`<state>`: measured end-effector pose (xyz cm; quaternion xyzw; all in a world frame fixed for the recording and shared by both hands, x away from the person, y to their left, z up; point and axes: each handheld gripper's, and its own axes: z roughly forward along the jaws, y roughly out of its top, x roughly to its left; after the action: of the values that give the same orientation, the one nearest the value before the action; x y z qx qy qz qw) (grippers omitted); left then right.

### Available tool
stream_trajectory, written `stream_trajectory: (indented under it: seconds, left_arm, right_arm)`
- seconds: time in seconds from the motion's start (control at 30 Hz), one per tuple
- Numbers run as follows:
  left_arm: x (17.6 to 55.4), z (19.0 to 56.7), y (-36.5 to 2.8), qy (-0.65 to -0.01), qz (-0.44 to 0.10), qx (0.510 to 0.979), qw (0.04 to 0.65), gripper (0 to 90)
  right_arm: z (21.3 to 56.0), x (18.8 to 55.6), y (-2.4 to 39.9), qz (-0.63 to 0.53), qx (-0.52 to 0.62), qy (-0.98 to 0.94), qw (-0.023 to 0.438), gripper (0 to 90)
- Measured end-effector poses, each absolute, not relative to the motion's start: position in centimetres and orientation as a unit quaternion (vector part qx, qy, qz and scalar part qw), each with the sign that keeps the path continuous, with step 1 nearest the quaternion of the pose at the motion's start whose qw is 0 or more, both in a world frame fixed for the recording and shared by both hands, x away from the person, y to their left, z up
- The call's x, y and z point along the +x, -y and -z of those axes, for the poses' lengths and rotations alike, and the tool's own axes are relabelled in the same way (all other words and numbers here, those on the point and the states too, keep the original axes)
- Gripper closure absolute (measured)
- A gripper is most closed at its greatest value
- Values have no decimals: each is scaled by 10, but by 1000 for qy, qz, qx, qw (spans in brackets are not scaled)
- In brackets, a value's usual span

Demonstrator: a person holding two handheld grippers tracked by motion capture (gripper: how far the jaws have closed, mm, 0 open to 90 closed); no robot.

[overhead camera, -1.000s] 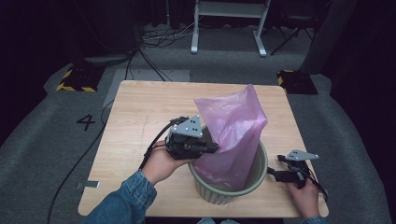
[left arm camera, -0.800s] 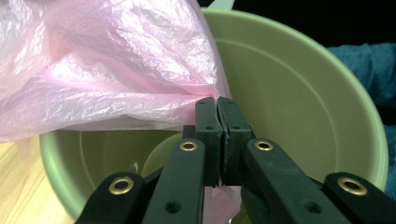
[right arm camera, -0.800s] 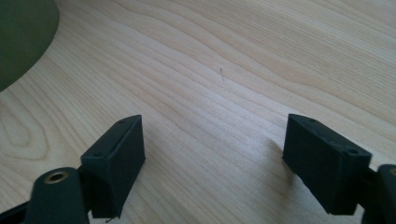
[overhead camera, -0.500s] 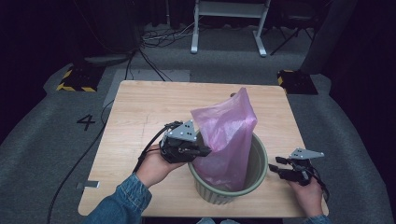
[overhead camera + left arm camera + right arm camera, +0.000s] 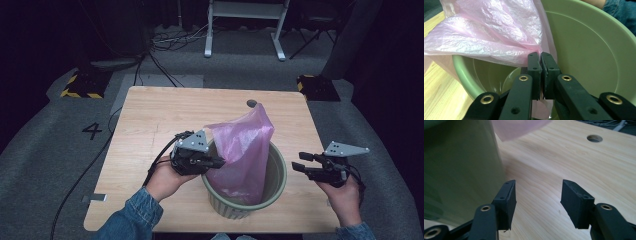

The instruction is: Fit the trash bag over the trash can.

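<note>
Crinkled, translucent pink plastic bag stands in the round green bin; left tongs pinch its film, right tongs gape apart, having just opened further with nothing between them.

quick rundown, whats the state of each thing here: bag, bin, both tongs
pink bag: partly in the bin, top standing up crumpled, one edge pinched
green bin: upright on the table, bag not yet spread over its rim
left tongs: shut on the pink bag's edge, over the bin's rim
right tongs: open, nothing between them, beside the bin; jaws have just been opening
</note>
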<state>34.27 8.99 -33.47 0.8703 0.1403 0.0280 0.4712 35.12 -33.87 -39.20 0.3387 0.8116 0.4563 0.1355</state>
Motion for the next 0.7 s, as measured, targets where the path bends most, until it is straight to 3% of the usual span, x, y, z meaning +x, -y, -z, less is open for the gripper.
stream_trajectory:
  seconds: [0.7]
  left_arm:
    - [345,343,-85,-152,-18,874,461,863]
  right_arm:
    - [298,363,270,-479,237,-835,131,411]
